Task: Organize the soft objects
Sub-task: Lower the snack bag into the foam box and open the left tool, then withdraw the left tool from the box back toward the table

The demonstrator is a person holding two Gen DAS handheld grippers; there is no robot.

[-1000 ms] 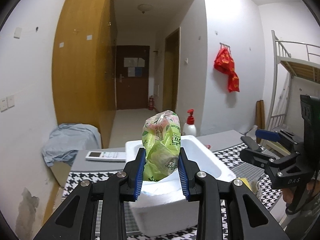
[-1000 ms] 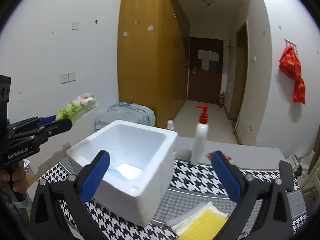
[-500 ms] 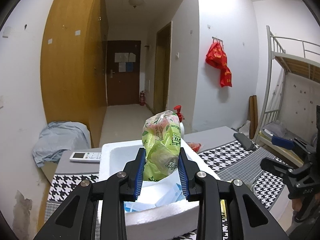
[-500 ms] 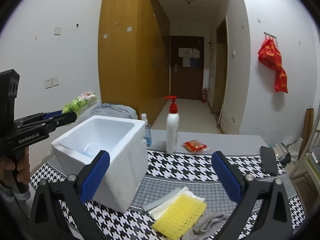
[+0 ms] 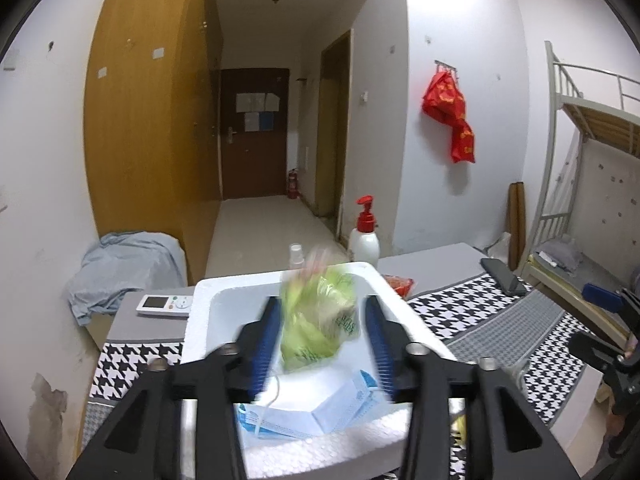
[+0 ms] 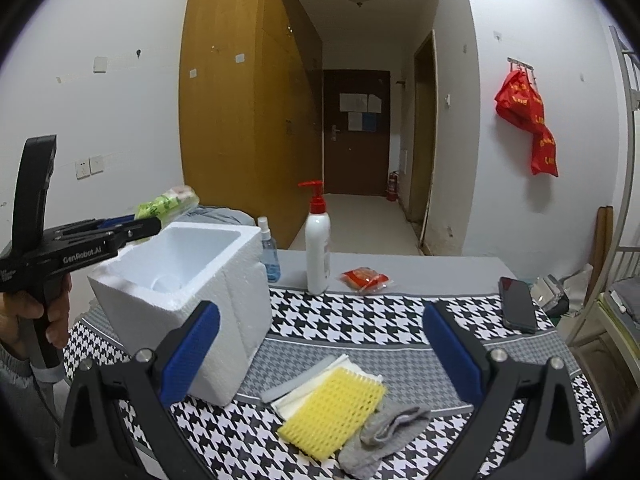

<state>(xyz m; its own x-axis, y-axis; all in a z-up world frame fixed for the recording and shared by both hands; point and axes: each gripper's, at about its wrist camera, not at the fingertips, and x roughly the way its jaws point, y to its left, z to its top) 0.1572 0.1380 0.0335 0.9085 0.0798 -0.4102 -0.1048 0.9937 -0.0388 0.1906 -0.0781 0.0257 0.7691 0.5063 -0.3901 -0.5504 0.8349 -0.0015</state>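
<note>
My left gripper (image 5: 322, 344) is open above the white foam box (image 5: 412, 324). A green plastic packet (image 5: 320, 320), blurred, hangs free between its blue pads over the box opening, touching neither. Blue face masks (image 5: 320, 408) lie inside the box. In the right wrist view the left gripper (image 6: 136, 226) is at the box's (image 6: 236, 300) left rim with the packet (image 6: 166, 202) at its tips. My right gripper (image 6: 320, 352) is open and empty over a yellow mesh sponge (image 6: 332, 408), a white cloth (image 6: 308, 384) and a grey sock (image 6: 384, 432).
On the houndstooth tablecloth (image 6: 360, 320) stand a pump bottle (image 6: 318, 248) and a small spray bottle (image 6: 269, 250); a red packet (image 6: 364, 278) and a black phone (image 6: 518, 310) lie further right. A remote (image 5: 164, 306) lies left of the box.
My left gripper has opened and the green packet has come free between the pads, dropping toward the box. The right gripper has swung right over the sponge and sock.
</note>
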